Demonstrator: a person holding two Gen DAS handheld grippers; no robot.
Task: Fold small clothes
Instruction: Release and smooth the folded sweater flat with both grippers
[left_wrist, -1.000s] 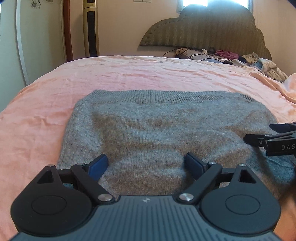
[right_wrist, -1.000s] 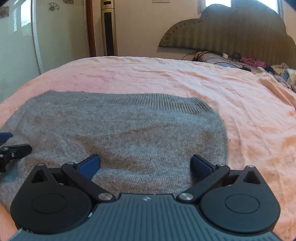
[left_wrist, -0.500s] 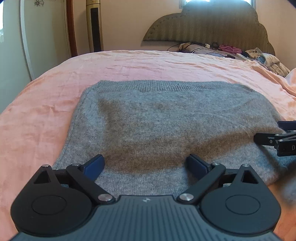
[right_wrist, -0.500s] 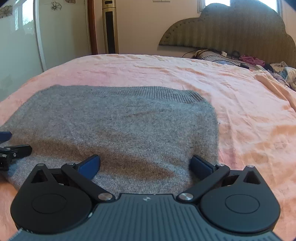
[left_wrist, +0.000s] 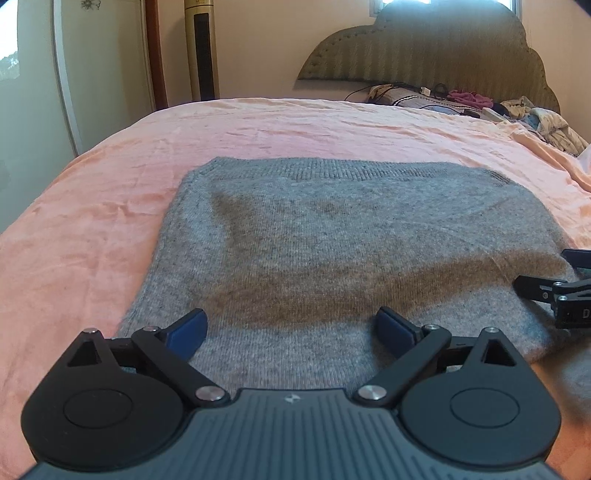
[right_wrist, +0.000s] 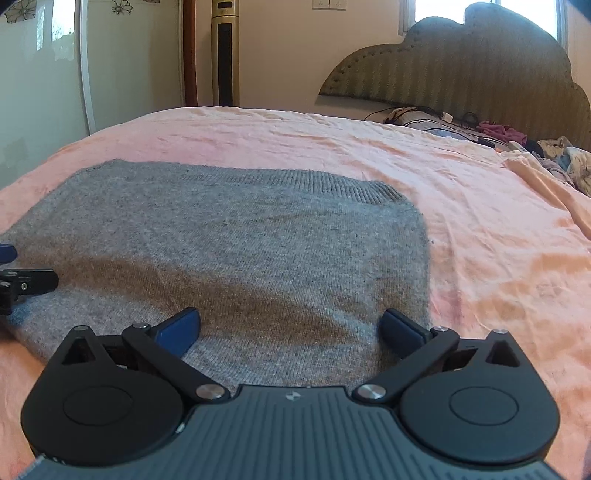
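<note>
A grey knitted sweater (left_wrist: 332, 240) lies flat, folded to a rectangle, on the pink bed sheet (left_wrist: 92, 221). It also shows in the right wrist view (right_wrist: 240, 240). My left gripper (left_wrist: 291, 328) is open and empty above the sweater's near left part. My right gripper (right_wrist: 291, 328) is open and empty above the sweater's near right part. The right gripper's tip (left_wrist: 550, 291) shows at the right edge of the left wrist view. The left gripper's tip (right_wrist: 26, 280) shows at the left edge of the right wrist view.
A pile of clothes and a pillow (left_wrist: 480, 103) lies at the head of the bed by the padded headboard (left_wrist: 424, 55). A tall tower fan (left_wrist: 201, 51) and a wall stand beyond the bed's far left. Pink sheet surrounds the sweater.
Both grippers have pulled back and lifted slightly, still open. The sweater lies as before.
</note>
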